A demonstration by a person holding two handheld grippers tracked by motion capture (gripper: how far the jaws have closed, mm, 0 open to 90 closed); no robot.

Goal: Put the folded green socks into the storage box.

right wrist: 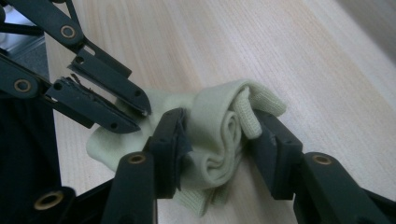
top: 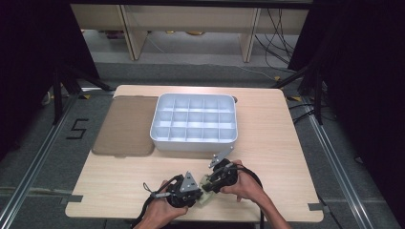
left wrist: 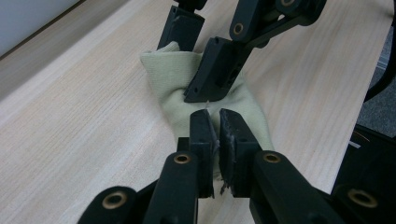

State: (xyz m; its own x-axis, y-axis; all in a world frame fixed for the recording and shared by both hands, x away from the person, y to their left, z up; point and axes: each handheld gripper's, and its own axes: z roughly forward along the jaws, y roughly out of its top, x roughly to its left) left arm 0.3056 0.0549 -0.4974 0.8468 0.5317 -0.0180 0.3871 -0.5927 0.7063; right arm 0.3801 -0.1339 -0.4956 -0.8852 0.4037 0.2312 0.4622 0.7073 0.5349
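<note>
Surface: pale wood table point(top: 267, 124), brown mat point(top: 126, 125), white divided tray point(top: 194, 122).
Room: grey floor, dark curtains.
Sock point(right wrist: 219, 135): near table edge, rolled.
Left gripper point(left wrist: 215, 128): pinching sock.
Right gripper point(right wrist: 219, 140): clasping roll.

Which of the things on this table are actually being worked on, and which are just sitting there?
In use:
- pale yellow-green sock, partly rolled
- left gripper, pinching one end of it
- right gripper, jaws around the rolled part

Lying about:
- white compartment tray
- brown mat beside the tray
- wooden table underneath
</note>
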